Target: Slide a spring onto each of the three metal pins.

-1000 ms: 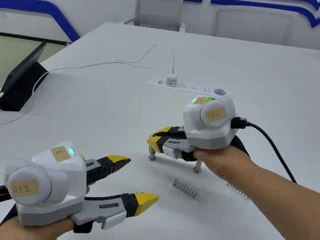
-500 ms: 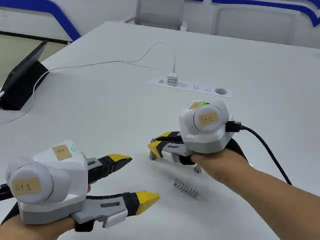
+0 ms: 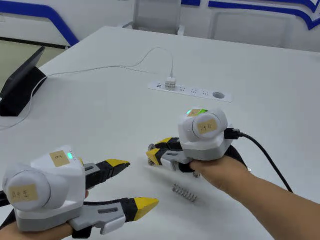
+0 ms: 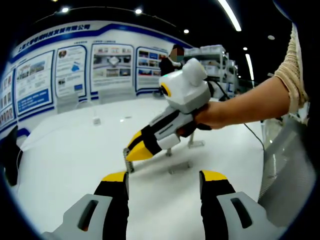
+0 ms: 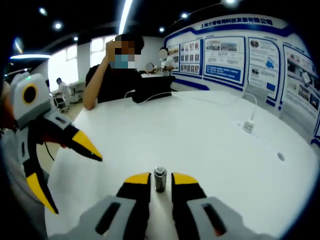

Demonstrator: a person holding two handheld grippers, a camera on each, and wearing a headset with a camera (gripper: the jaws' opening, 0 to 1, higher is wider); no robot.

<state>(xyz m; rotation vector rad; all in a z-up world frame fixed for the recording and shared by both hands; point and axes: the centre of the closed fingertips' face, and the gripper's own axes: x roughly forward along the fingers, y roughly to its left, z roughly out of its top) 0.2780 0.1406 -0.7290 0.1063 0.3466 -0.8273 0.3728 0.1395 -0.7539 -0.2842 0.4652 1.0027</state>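
While the right gripper has its jaws pinched in on a spring, that spring sits beyond & left of the loose spring, at the top of a pin. Gripped spring stands upright, long axis vert, top end facing up between the jaw tips in right gripper view; how far down the pin it has got, can't tell. Loose spring lies flat on table, long axis approx left-right w/ a slight slant. Left gripper hangs left of & nearer than the loose spring, jaws wide apart, holding nothing. Risks, my read: if spring axis tilts off pin axis, coil end catches on pin tip & jams or buckles; pin looks free-standing, so side push from jaws could tip it; early release = spring pops off & rolls; right hand is just beyond loose spring, could knock it
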